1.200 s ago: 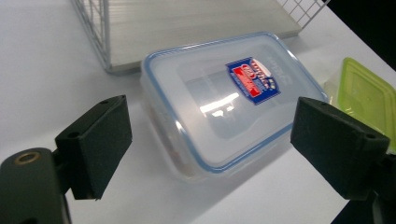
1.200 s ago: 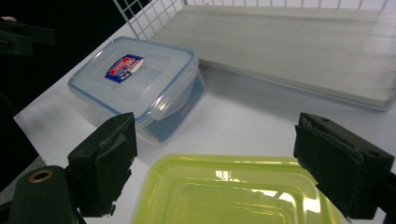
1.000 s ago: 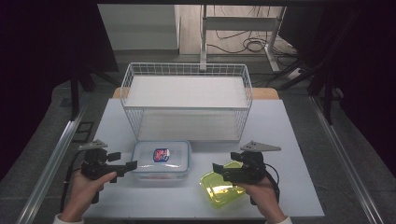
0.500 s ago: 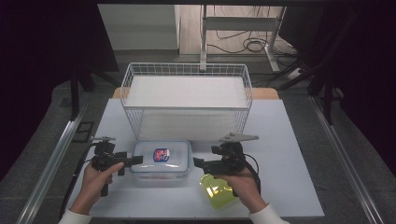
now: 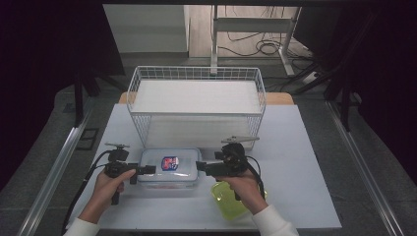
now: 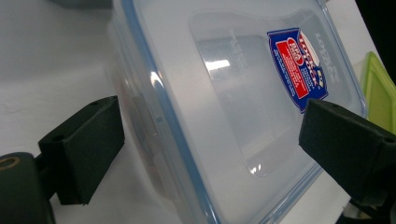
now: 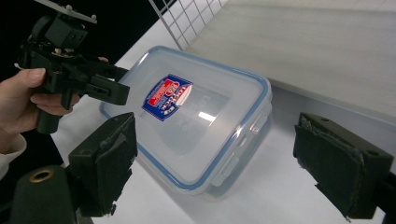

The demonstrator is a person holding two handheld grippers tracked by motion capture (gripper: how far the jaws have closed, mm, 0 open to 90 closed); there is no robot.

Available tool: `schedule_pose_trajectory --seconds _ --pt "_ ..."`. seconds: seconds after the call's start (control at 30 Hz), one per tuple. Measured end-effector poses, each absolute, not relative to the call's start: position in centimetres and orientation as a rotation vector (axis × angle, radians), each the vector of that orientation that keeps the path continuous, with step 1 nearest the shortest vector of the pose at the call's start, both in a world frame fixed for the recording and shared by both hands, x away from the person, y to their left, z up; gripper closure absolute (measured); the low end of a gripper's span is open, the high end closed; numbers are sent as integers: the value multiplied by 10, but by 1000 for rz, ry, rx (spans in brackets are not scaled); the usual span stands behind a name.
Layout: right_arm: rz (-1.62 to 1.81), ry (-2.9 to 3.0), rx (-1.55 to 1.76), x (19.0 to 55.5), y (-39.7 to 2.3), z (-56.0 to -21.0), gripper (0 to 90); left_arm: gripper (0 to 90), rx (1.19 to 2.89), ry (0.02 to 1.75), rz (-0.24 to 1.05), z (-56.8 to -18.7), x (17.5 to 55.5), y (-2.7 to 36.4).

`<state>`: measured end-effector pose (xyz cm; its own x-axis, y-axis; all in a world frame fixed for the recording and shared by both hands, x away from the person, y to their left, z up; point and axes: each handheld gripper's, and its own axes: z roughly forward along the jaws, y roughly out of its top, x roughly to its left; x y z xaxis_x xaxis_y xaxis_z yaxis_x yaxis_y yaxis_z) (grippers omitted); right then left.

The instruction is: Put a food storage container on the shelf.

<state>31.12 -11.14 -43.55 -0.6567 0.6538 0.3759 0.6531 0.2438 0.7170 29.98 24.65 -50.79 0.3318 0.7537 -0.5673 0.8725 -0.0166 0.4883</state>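
A clear lidded box (image 5: 169, 167) with a blue seal rim and a red-and-blue sticker lies on the white table (image 5: 305, 162), in front of the wire basket (image 5: 196, 105). My left gripper (image 5: 146, 170) is at its left end, open. In the left gripper view the box (image 6: 233, 93) lies between the two jaws, its rim running up the middle. My right gripper (image 5: 199, 167) is at the box's right end, also open. From the right gripper view the box (image 7: 187, 116) sits ahead between the wide jaws, with the left gripper (image 7: 93, 86) beyond it.
A yellow-green plastic piece (image 5: 228, 201) lies under the right hand near the table's front edge; its edge shows as the green piece (image 6: 380, 93) in the left gripper view. The basket holds a white board (image 7: 327, 46). Dark floor surrounds the table.
Both grippers have closed in on the clear box from its two ends. The right one has moved left, off the yellow-green piece, to the box's right end.
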Motion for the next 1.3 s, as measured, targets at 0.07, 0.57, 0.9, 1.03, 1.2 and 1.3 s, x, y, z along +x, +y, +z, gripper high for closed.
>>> schedule_pose_trajectory --seconds 0.07,0.57,0.9,1.03,1.2,1.3 --pt "1418 2489 1308 313 -109 -439 137 73 1797 1443 -218 -511 301 244" --pt "1316 2591 1469 335 -90 -468 147 173 1750 1429 -229 -513 299 253" --pt "1302 2596 1544 346 -89 -477 177 175 1766 1407 -189 -511 294 251" --pt "1304 2614 1552 348 -89 -480 199 182 1789 1381 -145 -509 288 250" --pt "1326 2629 1544 347 -87 -481 226 193 1805 1363 -113 -506 282 249" --pt "1312 2655 1557 348 -86 -485 226 197 1811 1354 -97 -505 279 248"
